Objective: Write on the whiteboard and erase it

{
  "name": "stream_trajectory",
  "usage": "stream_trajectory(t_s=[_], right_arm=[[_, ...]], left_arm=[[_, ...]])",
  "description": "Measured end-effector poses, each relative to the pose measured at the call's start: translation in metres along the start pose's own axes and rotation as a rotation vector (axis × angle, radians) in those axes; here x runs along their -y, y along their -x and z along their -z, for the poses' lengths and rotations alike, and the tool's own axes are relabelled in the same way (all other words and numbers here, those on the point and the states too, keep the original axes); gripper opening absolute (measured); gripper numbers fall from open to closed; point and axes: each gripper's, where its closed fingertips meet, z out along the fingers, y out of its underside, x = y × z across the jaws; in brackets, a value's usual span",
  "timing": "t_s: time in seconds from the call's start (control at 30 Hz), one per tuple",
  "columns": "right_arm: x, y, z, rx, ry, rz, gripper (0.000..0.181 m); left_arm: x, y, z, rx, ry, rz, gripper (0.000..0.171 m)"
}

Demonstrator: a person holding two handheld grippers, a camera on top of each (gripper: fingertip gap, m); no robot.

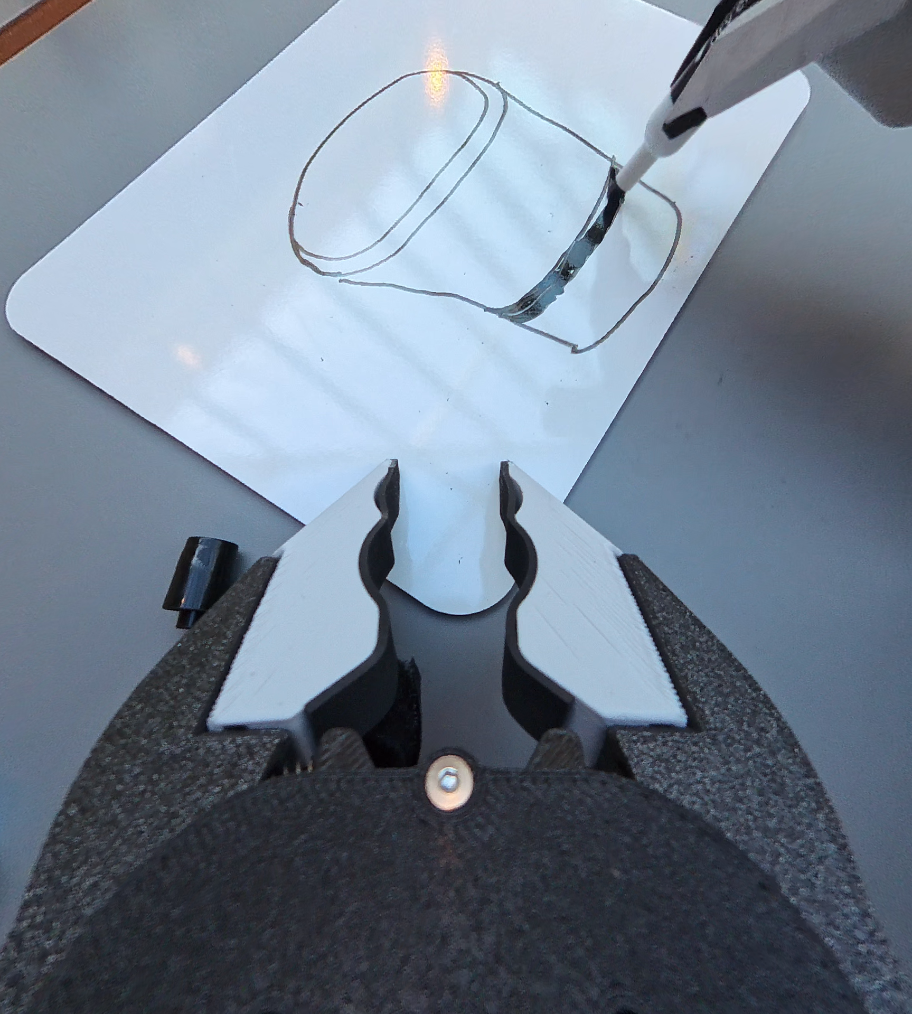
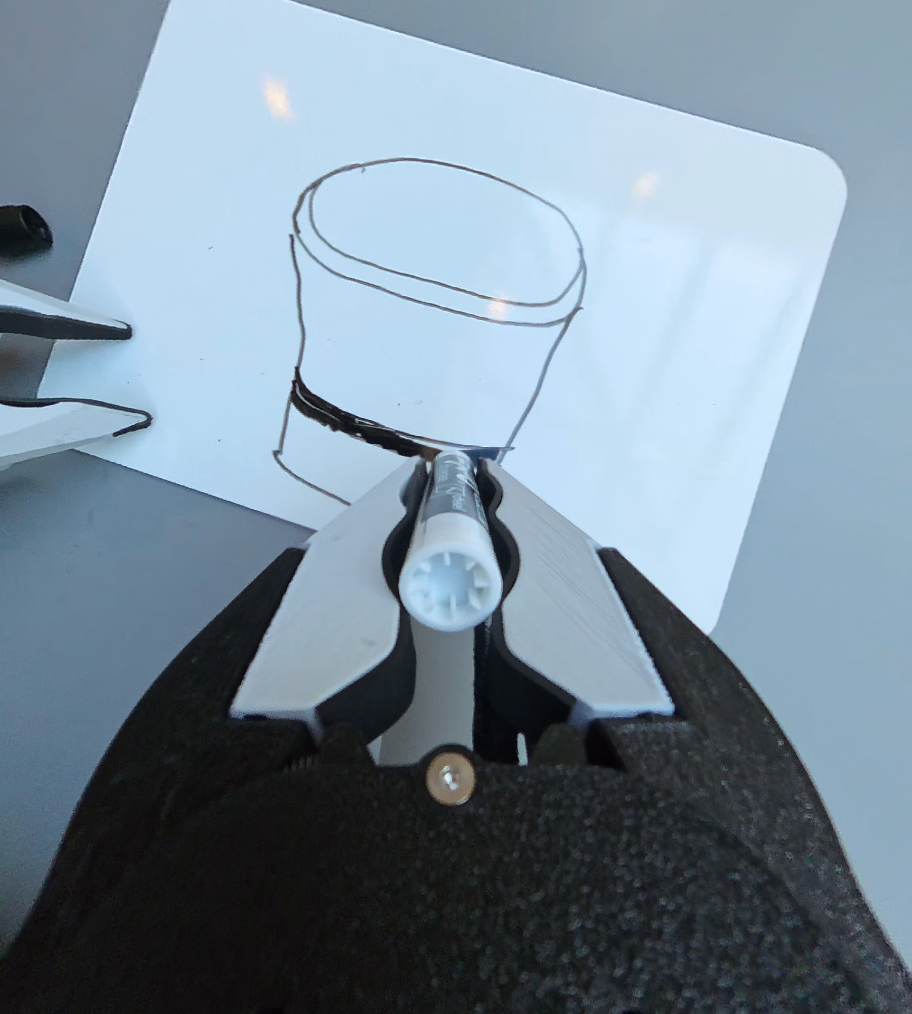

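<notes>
Grey table (image 1: 86,164) carries a glossy white rounded board (image 1: 195,307) bearing a thin cup outline, one band partly inked. Right gripper (image 2: 451,466) jaws pinch a white marker (image 2: 445,554), tip on that band; left gripper (image 1: 449,472), jaws spread and empty, hovers over the board's near corner, black cap (image 1: 198,579) beside it.

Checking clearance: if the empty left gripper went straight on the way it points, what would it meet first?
Probably the glossy white board below its open fingers; the left gripper points slightly downward, though depth is unclear.
</notes>
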Motion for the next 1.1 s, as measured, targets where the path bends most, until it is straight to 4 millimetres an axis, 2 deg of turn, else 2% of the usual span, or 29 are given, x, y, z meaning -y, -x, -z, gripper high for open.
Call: stream_trajectory(t_s=[0.17, 0.27, 0.3, 0.4, 0.47, 0.57, 0.63, 0.7, 0.87, 1.0, 1.1], right_arm=[[0.002, 0.000, -0.001, 0.005, -0.008, -0.025, 0.018], [0.003, 0.020, -0.003, 0.042, -0.010, 0.005, 0.018], [0.003, 0.021, -0.003, 0.033, -0.006, 0.020, 0.018], [0.001, 0.005, -0.001, -0.003, -0.005, -0.014, 0.018], [0.001, 0.004, -0.001, -0.001, -0.011, -0.031, 0.018], [0.005, 0.024, -0.005, 0.043, -0.015, 0.001, 0.018], [0.007, 0.030, -0.007, 0.040, -0.016, 0.025, 0.018], [0.006, 0.025, -0.006, 0.042, -0.012, 0.008, 0.018], [0.001, -0.010, 0.000, -0.040, -0.009, -0.026, 0.018], [0.001, -0.014, 0.000, -0.051, -0.004, -0.020, 0.018], [0.001, -0.002, -0.001, -0.013, 0.002, -0.013, 0.018]], left_arm=[[0.000, 0.000, 0.000, 0.003, 0.000, -0.005, 0.037], [0.000, 0.000, 0.000, 0.001, 0.000, -0.002, 0.037], [0.000, 0.000, 0.000, 0.001, 0.000, -0.002, 0.037], [0.000, 0.000, 0.000, 0.002, 0.000, -0.004, 0.037], [0.000, 0.000, 0.000, 0.002, 0.000, -0.004, 0.037], [0.000, 0.000, 0.000, 0.001, 0.000, -0.002, 0.037], [0.000, 0.000, 0.000, 0.002, 0.000, -0.003, 0.037], [0.000, 0.000, 0.000, 0.002, 0.000, -0.003, 0.037], [0.000, 0.000, 0.000, 0.003, 0.000, -0.004, 0.037], [0.000, 0.000, 0.000, 0.003, 0.000, -0.004, 0.037], [0.000, 0.000, 0.000, 0.003, 0.001, -0.004, 0.037]])
